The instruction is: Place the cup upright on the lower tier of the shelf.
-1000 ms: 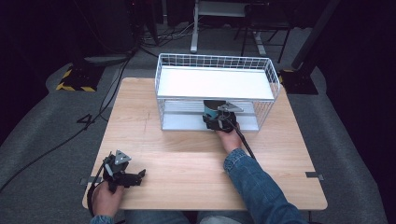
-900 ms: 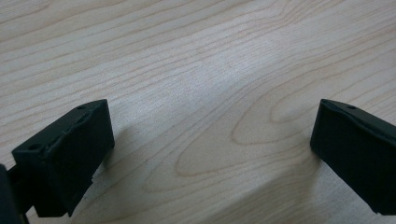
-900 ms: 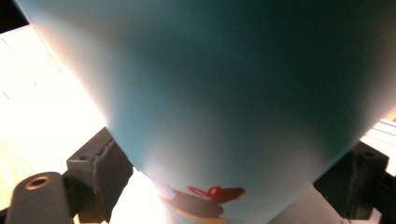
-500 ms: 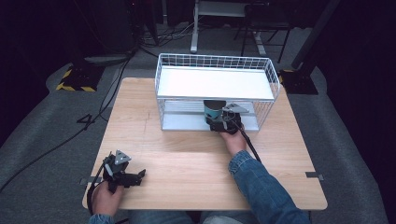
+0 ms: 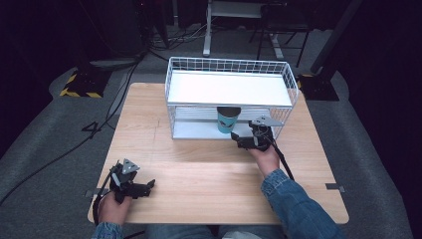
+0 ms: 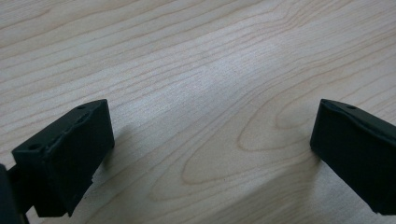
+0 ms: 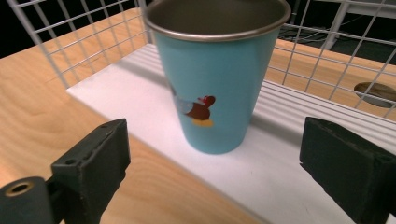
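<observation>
right tool lets go of the cup on the lower shelf

since a second ago the right tool (image 5: 242,141) has drawn back out of the wire rack toward the person, and its jaws have just been opening; the teal cup (image 5: 227,120) that was between them now stands free, with the tool just in front of it and apart from it. the left tool has kept its place.

nearest the person, the left tool (image 5: 144,186) lies low over the front left part of the wooden counter (image 5: 209,169), held in the left hand (image 5: 112,209). in the left gripper view its jaws stand wide apart with bare wood grain between them, released and grasping nothing.

farther in, the right hand (image 5: 266,158), with a denim sleeve behind it, holds the right tool at the rack's open front. in the right gripper view its jaws stand wide, one on each side, neither touching the cup (image 7: 217,74).

the cup stands upright on the white lower shelf (image 7: 261,172), near that shelf's front edge, under the white top shelf (image 5: 229,88) of the wire rack (image 5: 171,79). it has a metal rim and a small bird picture on its side.
</observation>
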The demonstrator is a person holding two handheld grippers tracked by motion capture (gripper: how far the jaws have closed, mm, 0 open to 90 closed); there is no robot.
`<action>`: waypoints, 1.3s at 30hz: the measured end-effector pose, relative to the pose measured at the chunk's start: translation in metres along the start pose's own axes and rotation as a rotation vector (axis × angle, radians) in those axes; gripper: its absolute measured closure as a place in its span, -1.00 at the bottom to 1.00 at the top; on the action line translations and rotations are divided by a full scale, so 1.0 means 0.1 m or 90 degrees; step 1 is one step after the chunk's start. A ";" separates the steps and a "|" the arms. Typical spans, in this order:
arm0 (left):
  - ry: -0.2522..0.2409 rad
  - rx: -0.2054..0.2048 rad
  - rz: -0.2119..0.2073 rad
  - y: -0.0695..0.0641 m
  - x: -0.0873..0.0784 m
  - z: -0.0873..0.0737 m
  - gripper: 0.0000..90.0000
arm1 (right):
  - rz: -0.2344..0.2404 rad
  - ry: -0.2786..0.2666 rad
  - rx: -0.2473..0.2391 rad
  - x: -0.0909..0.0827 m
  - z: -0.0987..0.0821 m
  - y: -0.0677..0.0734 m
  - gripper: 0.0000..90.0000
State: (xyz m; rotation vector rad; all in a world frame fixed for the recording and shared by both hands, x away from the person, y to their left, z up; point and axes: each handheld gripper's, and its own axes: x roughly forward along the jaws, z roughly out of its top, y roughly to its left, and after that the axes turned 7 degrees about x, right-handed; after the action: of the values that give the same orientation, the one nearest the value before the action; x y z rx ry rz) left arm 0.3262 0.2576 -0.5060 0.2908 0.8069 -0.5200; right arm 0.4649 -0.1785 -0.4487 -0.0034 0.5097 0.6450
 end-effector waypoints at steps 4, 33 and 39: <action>-0.002 -0.001 0.002 0.00 0.00 -0.01 -1.00 | 0.017 0.012 -0.008 -0.15 0.02 0.00 -0.79; -0.002 0.002 0.001 0.00 0.00 -0.01 -1.00 | 0.040 0.062 -0.081 -1.38 -0.36 -0.32 -0.66; -0.002 0.002 -0.001 0.00 0.00 0.00 -1.00 | 0.038 0.084 -0.068 -1.53 -0.47 -0.35 -0.65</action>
State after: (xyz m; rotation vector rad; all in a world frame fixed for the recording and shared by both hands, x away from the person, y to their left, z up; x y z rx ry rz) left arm 0.3264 0.2580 -0.5062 0.2920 0.8030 -0.5222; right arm 0.3592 -0.3017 -0.4258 -0.1329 0.6041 0.7328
